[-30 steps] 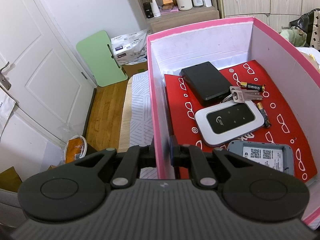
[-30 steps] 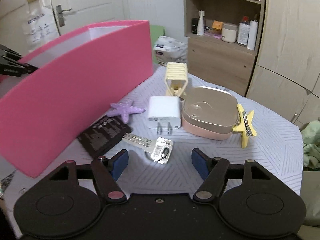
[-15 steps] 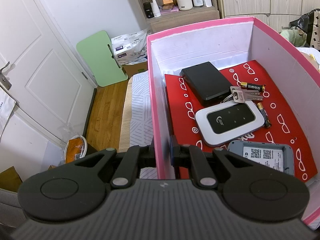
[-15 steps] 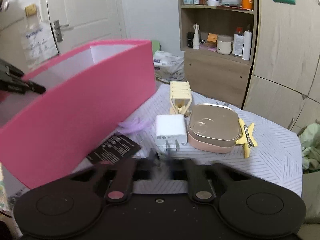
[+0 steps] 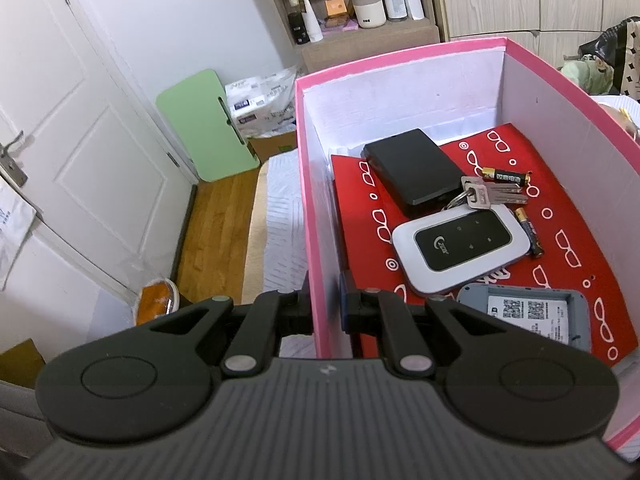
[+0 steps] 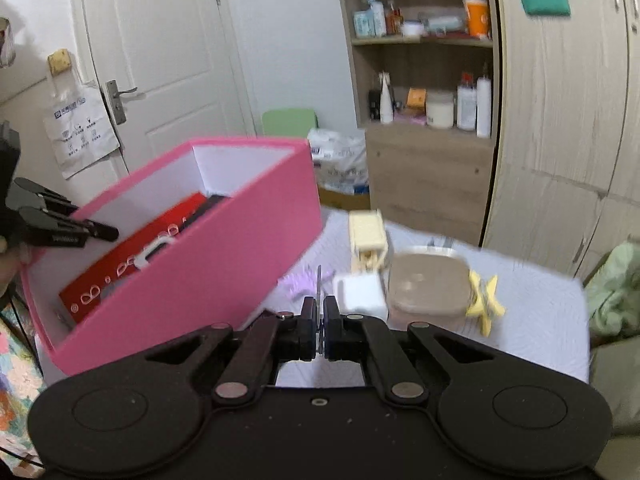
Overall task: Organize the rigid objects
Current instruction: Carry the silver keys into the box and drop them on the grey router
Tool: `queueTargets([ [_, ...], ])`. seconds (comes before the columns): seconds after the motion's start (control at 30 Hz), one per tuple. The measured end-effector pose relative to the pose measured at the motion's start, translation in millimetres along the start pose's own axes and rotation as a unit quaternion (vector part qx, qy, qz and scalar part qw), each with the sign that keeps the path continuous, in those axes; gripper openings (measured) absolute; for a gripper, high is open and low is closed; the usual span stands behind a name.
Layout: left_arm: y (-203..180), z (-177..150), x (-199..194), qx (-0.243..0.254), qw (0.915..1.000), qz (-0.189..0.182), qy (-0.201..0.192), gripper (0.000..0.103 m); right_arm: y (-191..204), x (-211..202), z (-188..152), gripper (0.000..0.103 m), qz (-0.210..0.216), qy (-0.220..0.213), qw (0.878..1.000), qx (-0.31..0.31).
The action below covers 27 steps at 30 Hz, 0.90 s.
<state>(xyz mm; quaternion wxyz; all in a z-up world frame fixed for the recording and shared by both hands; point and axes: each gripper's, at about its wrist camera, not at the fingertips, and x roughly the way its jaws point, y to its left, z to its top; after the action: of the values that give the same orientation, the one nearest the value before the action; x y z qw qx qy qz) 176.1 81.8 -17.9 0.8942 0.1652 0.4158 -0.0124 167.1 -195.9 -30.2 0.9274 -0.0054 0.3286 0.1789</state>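
Observation:
A pink box (image 5: 316,184) with white inner walls and a red patterned liner holds a black drive (image 5: 412,170), keys (image 5: 488,196), two batteries, a white router (image 5: 460,248) and a grey cover (image 5: 524,316). My left gripper (image 5: 325,312) is shut on the box's left wall; it shows at the left of the right wrist view (image 6: 60,228). My right gripper (image 6: 319,320) is shut on a thin silver key (image 6: 319,284) seen edge-on, lifted above the table, to the right of the pink box (image 6: 200,272).
On the striped tablecloth (image 6: 528,320) lie a white charger (image 6: 360,294), a gold-lidded tin (image 6: 430,286), a yellow star clip (image 6: 484,296), a cream claw clip (image 6: 368,240) and a purple starfish (image 6: 296,280). Shelves and wardrobe stand behind.
My right gripper closed on the silver key and lifted it off the table; the view rose. The left gripper and the box have not moved.

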Motion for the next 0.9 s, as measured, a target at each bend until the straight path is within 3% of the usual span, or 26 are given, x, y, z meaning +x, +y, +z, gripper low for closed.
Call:
queueTargets([
  [0.07,0.2,0.0,-0.2,0.001,1.0,0.001,-0.001,0.01,4.7,-3.8,9.2,0.004,-0.012,-0.016,1.0,-0.008],
  [0.23,1.1,0.3,-0.1,0.002,1.0,0.001,-0.001,0.01,17.9,-17.3,34.1,0.004,0.004,-0.051,0.998,-0.025],
  [0.47,0.6,0.3,0.5,-0.001,1.0,0.002,0.001,0.01,47.5,-38.6,66.7,0.004,0.062,-0.08,0.994,-0.034],
  [0.7,0.0,1.4,0.8,-0.002,1.0,0.004,0.003,0.01,82.0,-21.7,72.7,0.004,0.167,-0.023,0.985,-0.028],
  [0.9,2.6,1.4,0.6,-0.011,0.9999,-0.001,0.002,0.01,111.5,27.5,59.2,0.004,0.206,0.06,0.977,-0.015],
])
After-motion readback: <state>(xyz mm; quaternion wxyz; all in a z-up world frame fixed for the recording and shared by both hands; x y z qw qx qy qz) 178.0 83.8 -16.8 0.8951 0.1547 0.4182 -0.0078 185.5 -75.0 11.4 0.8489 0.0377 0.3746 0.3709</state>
